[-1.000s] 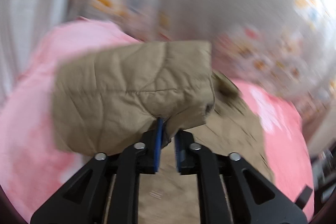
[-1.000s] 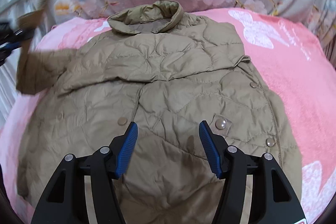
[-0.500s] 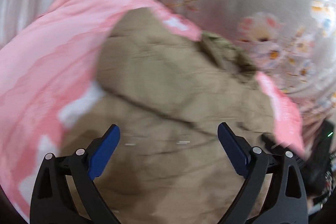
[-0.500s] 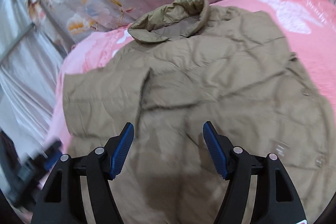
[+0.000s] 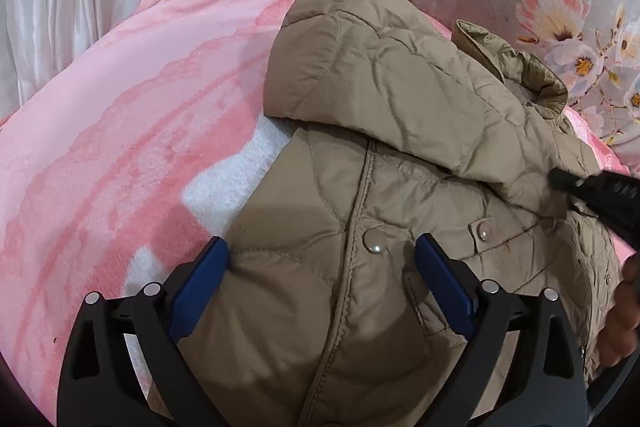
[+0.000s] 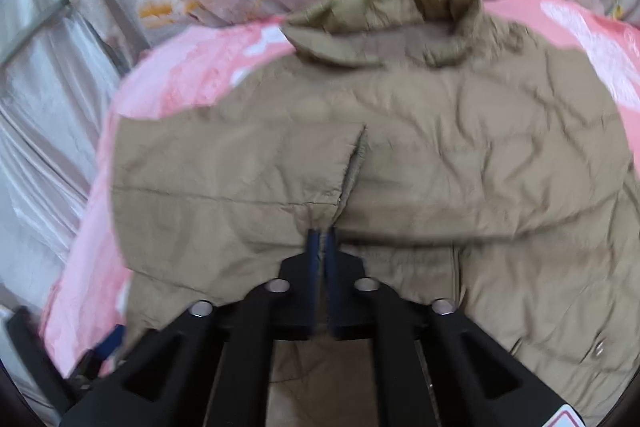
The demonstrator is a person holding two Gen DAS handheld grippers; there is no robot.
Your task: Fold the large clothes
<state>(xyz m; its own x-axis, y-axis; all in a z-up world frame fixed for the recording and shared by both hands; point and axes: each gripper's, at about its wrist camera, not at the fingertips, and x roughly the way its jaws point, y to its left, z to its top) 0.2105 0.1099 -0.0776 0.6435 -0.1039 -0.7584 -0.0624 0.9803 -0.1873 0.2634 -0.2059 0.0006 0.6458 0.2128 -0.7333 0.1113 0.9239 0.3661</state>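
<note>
Right gripper (image 6: 322, 239) just clamped onto jacket (image 6: 440, 155) sleeve cuff; left gripper (image 5: 320, 267) spread wide over jacket; only left view shows front snaps (image 5: 374, 242).

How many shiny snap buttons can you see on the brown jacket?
3 in the left wrist view: one between the open fingers, one on the pocket flap, one tiny near the right edge. Folds may hide more.

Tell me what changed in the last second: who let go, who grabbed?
The left gripper released the sleeve, which now lies folded across the jacket; its jaws hang open, lower. The right gripper has just closed on the sleeve's edge. Jacket and collar stay on the pink blanket.
</note>
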